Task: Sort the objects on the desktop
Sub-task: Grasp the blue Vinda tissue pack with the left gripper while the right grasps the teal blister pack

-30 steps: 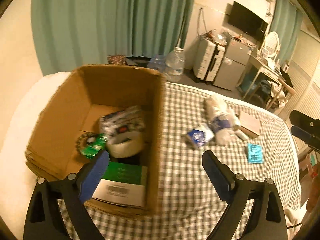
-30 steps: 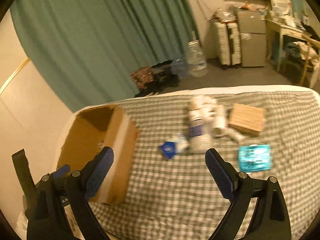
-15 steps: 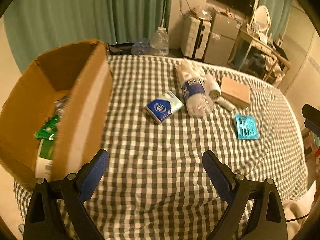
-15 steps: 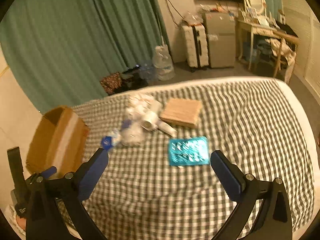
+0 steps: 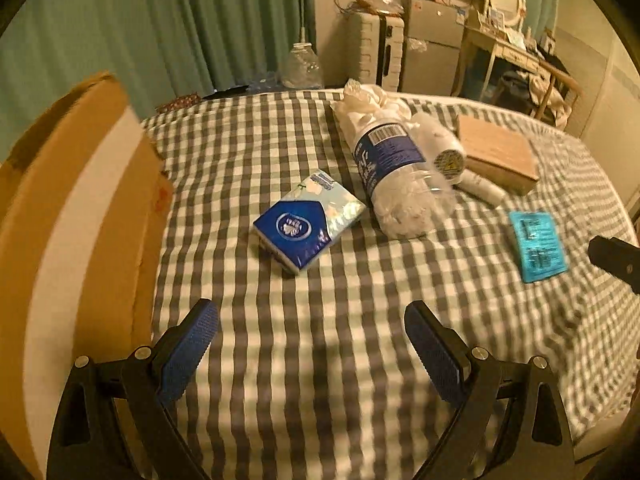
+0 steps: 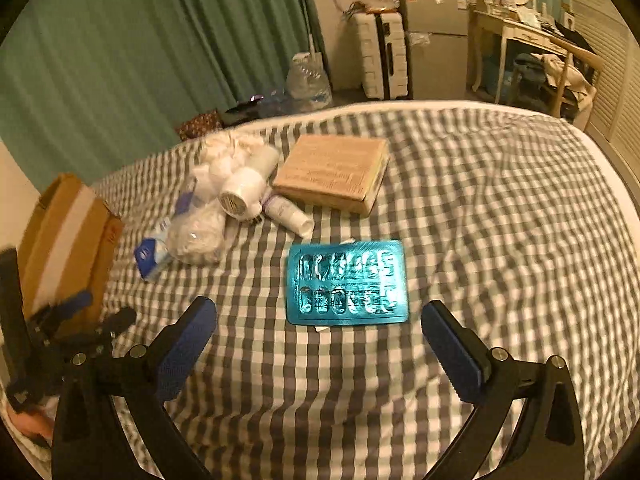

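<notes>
On the checked cloth lie a blue tissue pack (image 5: 308, 222), a clear plastic bottle stuffed with white material (image 5: 394, 178), a white tube (image 5: 480, 188), a tan box (image 5: 496, 154) and a teal blister pack (image 5: 538, 246). A cardboard box (image 5: 76, 216) stands at the left. My left gripper (image 5: 310, 346) is open and empty, short of the tissue pack. My right gripper (image 6: 318, 340) is open and empty, just in front of the teal blister pack (image 6: 347, 282). The tan box (image 6: 334, 172), the bottle (image 6: 200, 228) and the cardboard box (image 6: 66, 240) also show in the right wrist view.
The checked cloth (image 5: 320, 360) covers a rounded surface whose edge falls away at the right and front. Behind it are green curtains (image 6: 160, 40), a white suitcase (image 6: 380, 56), a large water jug (image 6: 308, 80) and a desk (image 6: 532, 40).
My left gripper has swung right, away from over the cardboard box toward the tissue pack. My right gripper has swung right and closer to the teal blister pack. Both stay open.
</notes>
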Demonstrator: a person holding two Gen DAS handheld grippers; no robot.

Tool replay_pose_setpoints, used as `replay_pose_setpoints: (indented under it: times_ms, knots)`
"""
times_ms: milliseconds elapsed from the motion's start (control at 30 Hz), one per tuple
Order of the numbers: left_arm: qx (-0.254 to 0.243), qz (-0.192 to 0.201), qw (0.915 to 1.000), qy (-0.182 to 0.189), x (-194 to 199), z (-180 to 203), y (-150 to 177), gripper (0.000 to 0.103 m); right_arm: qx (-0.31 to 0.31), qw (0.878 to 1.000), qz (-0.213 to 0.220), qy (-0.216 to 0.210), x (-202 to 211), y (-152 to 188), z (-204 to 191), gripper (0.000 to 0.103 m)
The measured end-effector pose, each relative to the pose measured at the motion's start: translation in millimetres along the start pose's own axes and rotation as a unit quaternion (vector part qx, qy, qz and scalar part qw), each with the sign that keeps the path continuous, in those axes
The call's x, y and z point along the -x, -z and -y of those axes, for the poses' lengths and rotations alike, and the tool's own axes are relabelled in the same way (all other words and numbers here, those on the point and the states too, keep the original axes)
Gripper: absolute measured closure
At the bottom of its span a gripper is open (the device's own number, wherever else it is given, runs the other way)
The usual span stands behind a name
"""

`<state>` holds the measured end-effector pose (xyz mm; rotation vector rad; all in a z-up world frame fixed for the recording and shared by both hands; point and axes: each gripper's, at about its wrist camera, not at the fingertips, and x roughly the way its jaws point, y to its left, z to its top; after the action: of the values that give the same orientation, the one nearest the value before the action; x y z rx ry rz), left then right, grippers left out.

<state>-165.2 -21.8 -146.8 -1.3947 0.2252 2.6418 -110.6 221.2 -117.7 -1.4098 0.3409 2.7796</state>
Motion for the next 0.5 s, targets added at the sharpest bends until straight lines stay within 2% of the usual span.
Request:
replay_pose_setpoints:
  times_ms: [200,367,500]
  knots:
    - [-0.034,0.003,0.9994,-0.007,-36,-5,-17,0.006,0.009,1.000,-0.022,0.020,-39,1,-2,0.000]
    - [-0.052,0.015,0.9985,-0.006,-55,-7,-30,0.006,0.008,0.999,-0.004,0.042,-47,-2,2,0.000]
    - [-0.066,-0.001,0.9978,-0.001,-74,-5,-34,0.006,0.016,0.998,-0.014,0.055,-63,-4,3,0.000]
